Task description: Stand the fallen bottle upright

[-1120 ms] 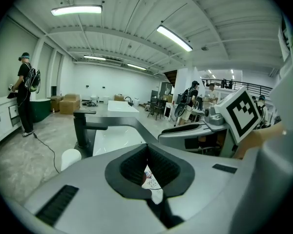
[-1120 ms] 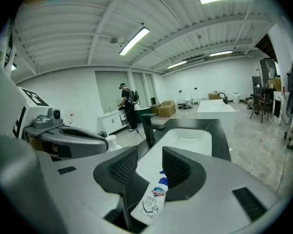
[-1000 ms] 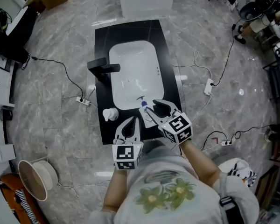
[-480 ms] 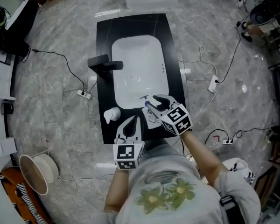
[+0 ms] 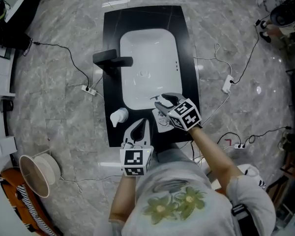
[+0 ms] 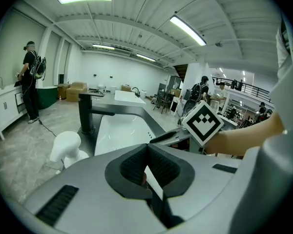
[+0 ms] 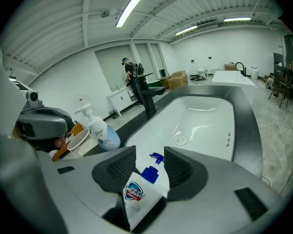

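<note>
Bottle point(image 7: 136, 194), blue shield label illegible, betw. R gripper point(image 7: 150, 156) jaws, now opening. "Dove" pump bottle point(image 7: 100, 131) nearby. L gripper point(image 6: 147, 148) jaws together.

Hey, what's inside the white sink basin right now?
Only its drain and three small holes show in the sink basin. Its near end is covered by the right gripper, jaws opening, and the blue-pump soap bottle between them.
</note>
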